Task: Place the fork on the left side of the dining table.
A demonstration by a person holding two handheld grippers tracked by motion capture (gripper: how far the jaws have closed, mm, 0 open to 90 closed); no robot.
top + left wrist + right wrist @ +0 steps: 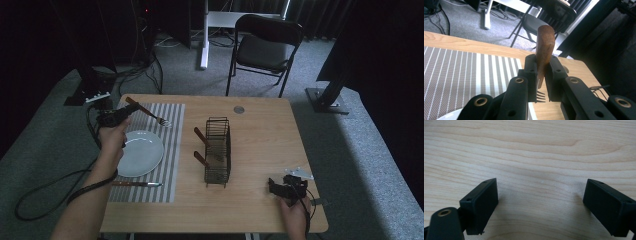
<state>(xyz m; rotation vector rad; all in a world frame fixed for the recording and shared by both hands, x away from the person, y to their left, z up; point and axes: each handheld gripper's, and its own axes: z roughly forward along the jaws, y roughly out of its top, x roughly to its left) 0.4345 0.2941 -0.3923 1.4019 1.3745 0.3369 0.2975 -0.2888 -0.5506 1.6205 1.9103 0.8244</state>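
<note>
A fork (150, 114) with a brown wooden handle is clamped in my left gripper (133, 109), above the far part of the striped placemat (172, 150). In the left gripper view the handle (545, 42) rises between the two black jaws of that gripper (541, 65), and the tines show below them. A white plate (140, 152) lies on the mat just in front of that hand. My right gripper (281, 187) rests at the table's near right corner. Its jaws (541, 202) stand wide apart over bare wood with nothing between them.
A black wire rack (218, 150) stands mid-table with two wooden-handled utensils (200, 136) sticking out of its left side. A knife (135, 184) lies on the mat's near edge. A small round disc (239, 109) sits near the far edge; a chair (267, 45) stands beyond.
</note>
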